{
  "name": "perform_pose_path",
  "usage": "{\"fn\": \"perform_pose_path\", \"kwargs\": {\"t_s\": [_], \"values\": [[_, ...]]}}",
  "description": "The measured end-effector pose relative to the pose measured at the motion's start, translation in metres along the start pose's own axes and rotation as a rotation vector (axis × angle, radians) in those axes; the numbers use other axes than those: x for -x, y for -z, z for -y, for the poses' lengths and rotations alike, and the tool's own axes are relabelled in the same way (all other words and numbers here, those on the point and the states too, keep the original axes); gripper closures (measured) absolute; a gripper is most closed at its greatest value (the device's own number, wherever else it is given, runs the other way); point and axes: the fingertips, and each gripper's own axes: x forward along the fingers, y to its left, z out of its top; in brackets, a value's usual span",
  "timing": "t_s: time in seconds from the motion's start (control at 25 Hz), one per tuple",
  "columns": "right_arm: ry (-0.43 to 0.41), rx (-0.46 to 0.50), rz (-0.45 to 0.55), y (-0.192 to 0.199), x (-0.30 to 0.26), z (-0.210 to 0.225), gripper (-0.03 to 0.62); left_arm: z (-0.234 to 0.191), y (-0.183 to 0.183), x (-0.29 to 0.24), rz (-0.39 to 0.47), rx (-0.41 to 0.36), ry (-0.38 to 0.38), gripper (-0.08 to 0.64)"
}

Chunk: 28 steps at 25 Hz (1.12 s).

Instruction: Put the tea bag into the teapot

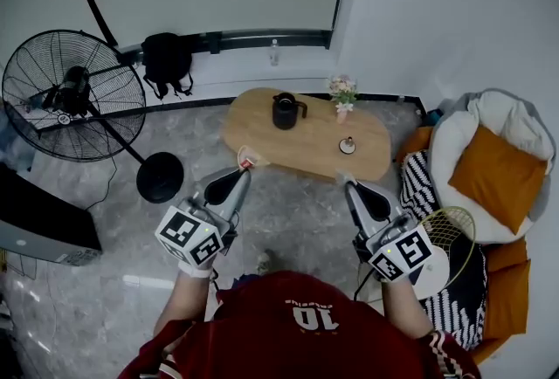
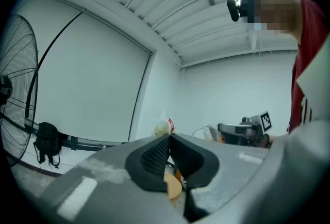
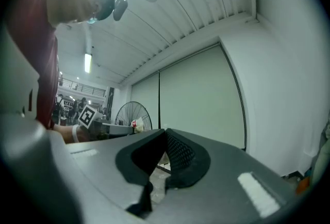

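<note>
Claws, two of them, are held level in front of a person in a red shirt. The left claw (image 1: 244,170) is clamped on one tea bag (image 1: 247,162); in the left gripper view the bag (image 2: 163,126) pokes out past the closed tips (image 2: 169,136), with a red tag on it. The right claw (image 1: 347,186) has its jaws together with nothing between them, as its own view shows (image 3: 165,132).

One oval wooden worktop (image 1: 306,150) stands ahead on the grey floor. It carries three things:
- one black teapot (image 1: 285,111) near the far left edge
- one vase (image 1: 342,99) of flowers at the far edge, right of the teapot
- one small object (image 1: 348,145), too small to tell, toward the near right edge

In the head view the tea bag sits over the worktop's near left edge, well apart from the teapot.

One fan (image 1: 74,93) stands at the left, and one backpack (image 1: 166,61) and one bottle (image 1: 273,52) stand by the far wall.
</note>
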Motion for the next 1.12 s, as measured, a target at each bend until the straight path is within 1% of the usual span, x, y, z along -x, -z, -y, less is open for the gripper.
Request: {"fn": "perform_pose_path", "kwargs": {"t_s": [0.08, 0.36, 0.72, 0.88, 1.0, 1.12], "values": [[0.001, 0.022, -0.007, 0.0, -0.003, -0.001, 0.589, -0.002, 0.0, 0.0, 0.001, 0.006, 0.001, 0.555], [-0.001, -0.012, -0.004, 0.001, -0.024, -0.002, 0.589, -0.026, 0.001, 0.004, 0.0, 0.017, -0.003, 0.555], [-0.003, -0.007, -0.025, 0.013, -0.063, -0.003, 0.589, -0.064, 0.003, -0.002, 0.004, 0.038, 0.008, 0.555], [-0.037, 0.006, -0.031, 0.017, -0.087, -0.01, 0.589, -0.087, 0.003, -0.006, 0.008, 0.037, 0.025, 0.555], [-0.066, 0.001, -0.02, 0.013, -0.106, -0.013, 0.589, -0.105, -0.002, -0.012, 0.009, 0.043, 0.033, 0.555], [-0.085, -0.004, -0.012, 0.012, -0.123, -0.016, 0.588, -0.12, -0.003, -0.017, 0.007, 0.037, 0.056, 0.555]]}}
